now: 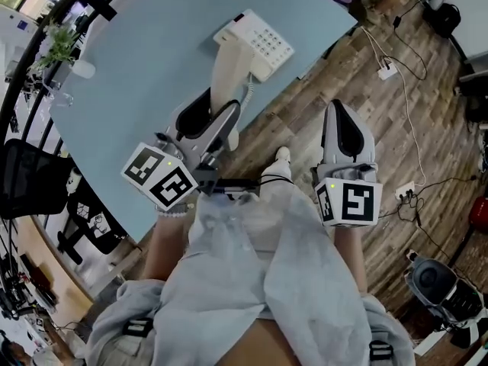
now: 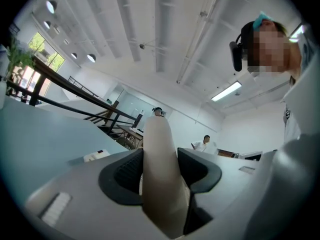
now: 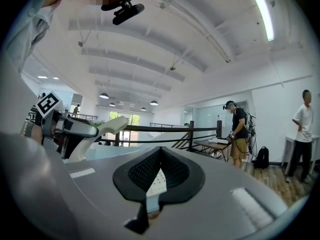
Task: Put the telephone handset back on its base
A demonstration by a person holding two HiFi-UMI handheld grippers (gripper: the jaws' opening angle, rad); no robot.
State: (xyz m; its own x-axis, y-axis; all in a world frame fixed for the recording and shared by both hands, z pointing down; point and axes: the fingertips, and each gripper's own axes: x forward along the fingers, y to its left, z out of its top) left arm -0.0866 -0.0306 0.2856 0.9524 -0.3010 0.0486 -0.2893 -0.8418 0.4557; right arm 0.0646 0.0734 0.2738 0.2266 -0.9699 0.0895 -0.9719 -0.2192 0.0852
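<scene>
- Nearest the head camera, the person's lap in pale grey clothing (image 1: 252, 265) filled the lower middle of the view.
- The left gripper (image 1: 216, 114) was just beyond the lap, over the near edge of a light blue table (image 1: 137, 75). Its jaws were clamped on the sides of a cream handset (image 1: 229, 75), gripping it low down.
- In the left gripper view, the handset (image 2: 160, 174) stood up between the two dark pads, which pressed against it on both sides.
- The right gripper (image 1: 341, 107) was held over the wooden floor (image 1: 427, 151), well apart from the table. Its jaws were closed tip to tip with nothing gripped.
- A coiled cord (image 1: 248, 94) ran from the handset toward the telephone base (image 1: 255, 43).
- The base sat on the table with its keypad facing up. The handset's far end reached its near left side, off the cradle.
- White cables (image 1: 404, 97) trailed across the floor farther right.
</scene>
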